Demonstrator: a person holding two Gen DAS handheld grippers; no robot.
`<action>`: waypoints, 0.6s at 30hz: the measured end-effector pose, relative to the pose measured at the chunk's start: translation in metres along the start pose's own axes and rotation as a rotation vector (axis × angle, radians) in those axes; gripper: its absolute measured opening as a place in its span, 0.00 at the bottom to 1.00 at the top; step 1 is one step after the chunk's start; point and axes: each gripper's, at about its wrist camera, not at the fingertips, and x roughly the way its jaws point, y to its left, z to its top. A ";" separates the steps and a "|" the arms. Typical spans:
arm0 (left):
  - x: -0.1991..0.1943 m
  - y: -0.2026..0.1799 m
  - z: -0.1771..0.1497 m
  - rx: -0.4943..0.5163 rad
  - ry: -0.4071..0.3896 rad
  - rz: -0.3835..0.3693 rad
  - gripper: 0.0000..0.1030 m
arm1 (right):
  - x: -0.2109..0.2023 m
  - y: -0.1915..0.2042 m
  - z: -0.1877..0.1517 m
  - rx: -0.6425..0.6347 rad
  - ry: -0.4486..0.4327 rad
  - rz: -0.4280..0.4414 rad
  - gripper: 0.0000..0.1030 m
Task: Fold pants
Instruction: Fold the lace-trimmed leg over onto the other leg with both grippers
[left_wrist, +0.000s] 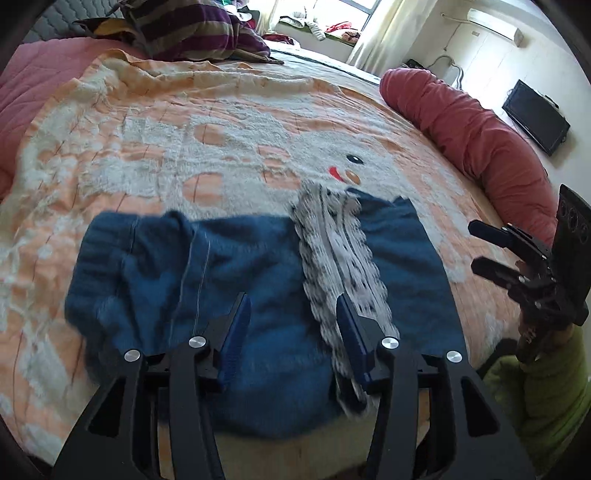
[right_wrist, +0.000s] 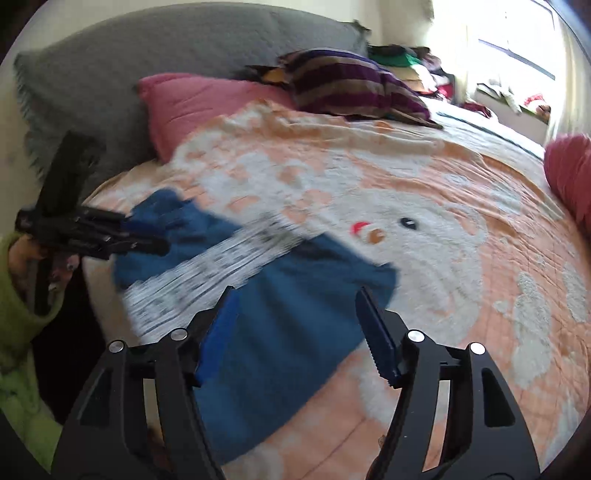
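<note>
The dark blue knit pants (left_wrist: 258, 266) with a grey-and-white patterned band (left_wrist: 332, 258) lie folded on the peach-and-white fleece blanket (left_wrist: 184, 140) covering the bed, near its front edge. The left gripper (left_wrist: 293, 314) hangs above them, its blue-padded fingers spread with only cloth showing below, nothing pinched. The right gripper (right_wrist: 295, 310) is spread too, over the pants' right part, empty. Motion blur smears the patterned band in both views, so its pattern is hard to read. The near edge of the pants is hidden behind the gripper frames. A lime-green sleeve (right_wrist: 18, 314) is cut off at the picture edge. A red bolster pillow (left_wrist: 472, 136) lies along the bed's far side, and a striped purple cushion (right_wrist: 351, 85) sits near the grey headboard (right_wrist: 110, 62).
</note>
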 end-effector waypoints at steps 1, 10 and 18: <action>-0.004 -0.004 -0.009 0.007 0.007 -0.006 0.46 | -0.002 0.010 -0.006 -0.013 0.011 0.022 0.57; -0.019 -0.052 -0.031 0.150 -0.037 0.050 0.44 | 0.005 0.064 -0.039 -0.097 0.101 0.078 0.48; 0.012 -0.064 -0.055 0.277 0.067 0.183 0.13 | 0.023 0.073 -0.057 -0.108 0.231 0.069 0.05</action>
